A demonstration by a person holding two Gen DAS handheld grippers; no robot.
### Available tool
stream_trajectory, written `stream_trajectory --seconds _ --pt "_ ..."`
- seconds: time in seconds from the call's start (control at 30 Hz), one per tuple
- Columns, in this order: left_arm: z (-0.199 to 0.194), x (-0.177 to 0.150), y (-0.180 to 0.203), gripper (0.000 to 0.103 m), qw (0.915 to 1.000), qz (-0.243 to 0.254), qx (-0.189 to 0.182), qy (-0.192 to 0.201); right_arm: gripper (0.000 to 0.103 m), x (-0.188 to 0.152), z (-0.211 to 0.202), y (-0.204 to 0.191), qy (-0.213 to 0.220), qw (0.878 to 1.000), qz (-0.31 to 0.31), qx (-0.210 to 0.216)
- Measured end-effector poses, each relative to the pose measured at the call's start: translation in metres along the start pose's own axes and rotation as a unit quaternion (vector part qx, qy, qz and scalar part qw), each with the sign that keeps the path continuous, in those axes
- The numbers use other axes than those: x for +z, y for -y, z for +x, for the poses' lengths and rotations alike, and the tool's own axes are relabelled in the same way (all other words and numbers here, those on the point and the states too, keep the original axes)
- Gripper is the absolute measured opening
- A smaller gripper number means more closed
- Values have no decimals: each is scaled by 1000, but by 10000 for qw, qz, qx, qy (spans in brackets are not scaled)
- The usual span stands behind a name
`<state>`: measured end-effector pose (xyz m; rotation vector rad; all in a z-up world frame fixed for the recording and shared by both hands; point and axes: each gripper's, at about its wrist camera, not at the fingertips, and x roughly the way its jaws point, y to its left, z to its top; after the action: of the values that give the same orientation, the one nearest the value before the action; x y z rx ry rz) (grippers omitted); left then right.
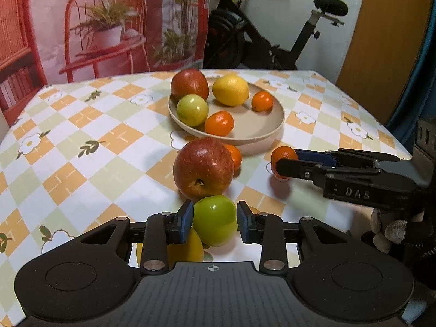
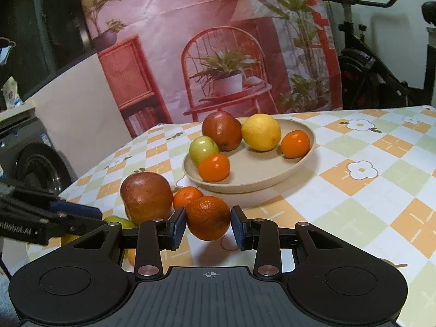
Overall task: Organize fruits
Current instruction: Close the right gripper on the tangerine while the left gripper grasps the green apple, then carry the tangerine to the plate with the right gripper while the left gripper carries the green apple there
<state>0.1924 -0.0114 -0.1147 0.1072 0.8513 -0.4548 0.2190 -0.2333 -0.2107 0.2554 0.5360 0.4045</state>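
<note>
My desk [image 1: 81,125] wears a checked cloth of orange, pale green and white squares with daisies. Behind it hangs a pink backdrop [image 2: 218,41] printed with a red chair and potted plants, and an exercise bike [image 1: 272,35] stands beside that. The beige plate [image 2: 272,174] already carries five fruits. My left gripper [image 1: 215,220] is nearly closed, its pads pressing a green apple [image 1: 215,218] near the desk's close edge. My right gripper [image 2: 208,224] clamps a mandarin [image 2: 208,218] just in front of the plate, beside a red apple [image 2: 145,197].
</note>
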Motion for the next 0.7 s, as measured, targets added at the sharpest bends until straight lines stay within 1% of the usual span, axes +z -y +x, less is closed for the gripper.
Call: stream_trajectory --seconds 0.1,0.13,0.3,0.43,0.57,0.7 --pt "7 6 -4 38 9996 -133 -91 -213 33 -1 0 -2 1 10000 -33 21" --pt "8 7 -4 40 9995 -148 -89 -254 33 -1 -1 -1 8 10000 -16 30" --pt "15 11 -3 43 9988 -68 -88 -486 33 -1 -2 1 30 10000 53 65" --pt "20 14 -3 45 9982 34 -47 -594 33 -1 -2 1 21 9999 48 86" --pt "25 16 -6 46 9975 33 -1 -703 33 -1 -2 1 20 10000 50 81" --pt "31 14 -6 48 9969 -18 -72 -783 33 -1 -2 1 11 10000 39 80"
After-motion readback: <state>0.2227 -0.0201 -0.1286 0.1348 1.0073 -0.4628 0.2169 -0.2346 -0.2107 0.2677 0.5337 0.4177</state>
